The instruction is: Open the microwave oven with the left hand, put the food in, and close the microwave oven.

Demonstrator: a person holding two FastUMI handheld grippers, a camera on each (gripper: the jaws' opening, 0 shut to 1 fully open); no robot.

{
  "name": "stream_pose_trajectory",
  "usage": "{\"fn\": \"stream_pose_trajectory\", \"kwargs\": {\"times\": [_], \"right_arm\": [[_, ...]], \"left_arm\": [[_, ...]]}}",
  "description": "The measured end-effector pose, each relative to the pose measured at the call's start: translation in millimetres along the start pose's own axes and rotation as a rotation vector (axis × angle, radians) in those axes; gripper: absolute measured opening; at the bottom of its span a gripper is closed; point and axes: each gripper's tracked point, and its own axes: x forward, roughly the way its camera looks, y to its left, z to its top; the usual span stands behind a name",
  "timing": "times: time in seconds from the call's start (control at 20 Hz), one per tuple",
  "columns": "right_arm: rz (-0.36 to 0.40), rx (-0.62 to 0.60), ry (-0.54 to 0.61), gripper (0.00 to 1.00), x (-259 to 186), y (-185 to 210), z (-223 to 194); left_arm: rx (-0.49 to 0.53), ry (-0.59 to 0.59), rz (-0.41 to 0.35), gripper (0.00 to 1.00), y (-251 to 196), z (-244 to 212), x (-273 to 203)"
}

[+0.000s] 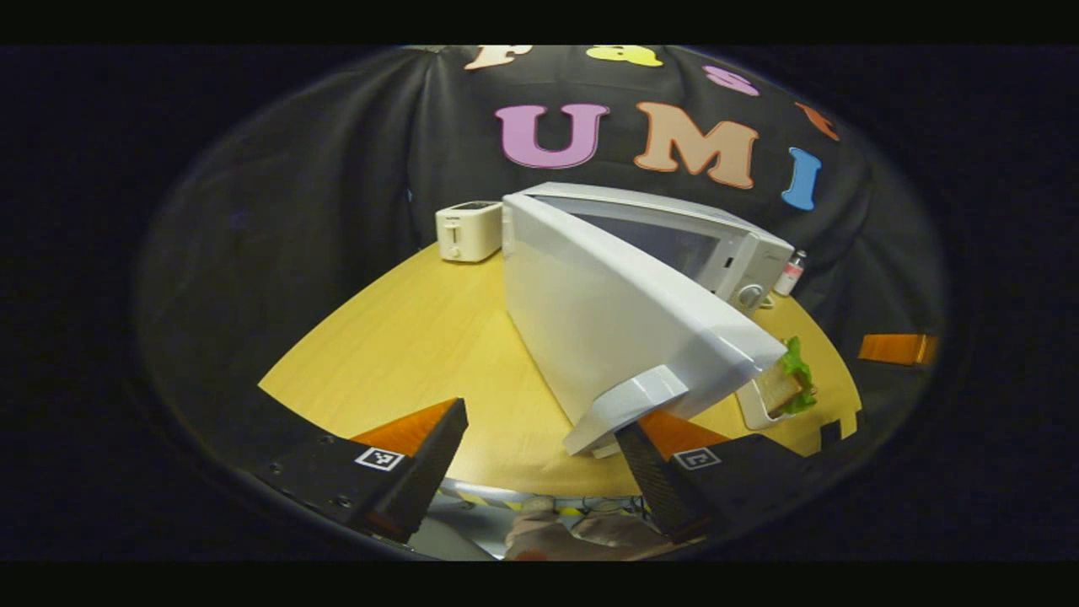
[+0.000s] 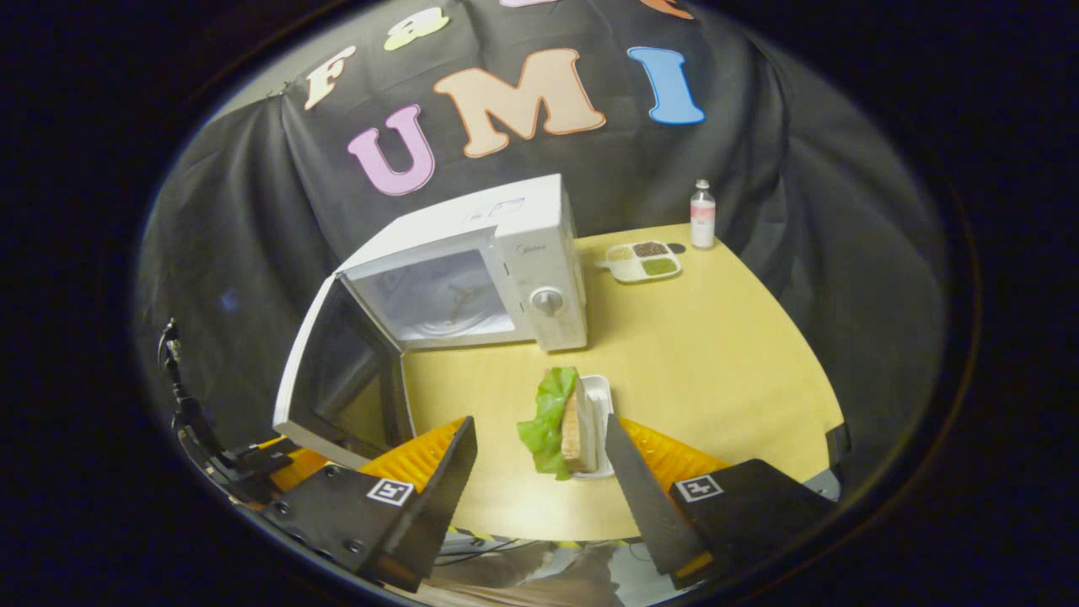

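**Microwave door swung open, sandwich waiting on the table**

The boxy white microwave oven (image 2: pixel 472 270) stands open on the smooth yellow wooden table (image 2: pixel 716 354). The lettuce sandwich (image 2: pixel 560 421) leans in its white plastic tray (image 2: pixel 600 405) between the right gripper's (image 2: pixel 539 472) spread fingers. The left gripper (image 1: pixel 539 459) is open too, by the glossy door's handle (image 1: pixel 628 405).

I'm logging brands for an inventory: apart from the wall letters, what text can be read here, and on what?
No text here can be read.
microwave, control panel: a small brand mark above the dial, too blurred to read.
microwave, top: a sticker, too small to read.
bottle: a label, too small to read.
toaster: no legible marking.
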Motion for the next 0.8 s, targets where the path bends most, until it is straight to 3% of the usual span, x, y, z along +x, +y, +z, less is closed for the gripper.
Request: {"fn": "stream_pose_trajectory", "kwargs": {"times": [0.5, 0.55, 0.6, 0.75, 0.8], "right_arm": [[-0.098, -0.064, 0.089, 0.96, 37.8, 2.1, -27.3], [-0.105, -0.062, 0.097, 0.9, 41.8, 3.1, -29.5], [-0.112, -0.059, 0.108, 0.96, 45.6, 4.2, -31.6], [-0.143, -0.061, 0.141, 0.96, 58.7, 4.3, -40.0], [-0.156, -0.068, 0.147, 0.9, 63.1, 3.2, -40.4]], "left_arm": [[-0.199, -0.019, 0.015, 0.99, 97.2, -8.2, -18.4], [-0.206, -0.023, 0.023, 0.99, 107.7, -9.0, -19.6], [-0.205, -0.025, 0.034, 0.99, 118.0, -7.8, -21.0], [-0.172, -0.056, 0.1, 0.99, 157.2, 0.7, -26.5], [-0.159, -0.065, 0.128, 0.97, 171.0, 4.1, -29.7]]}}
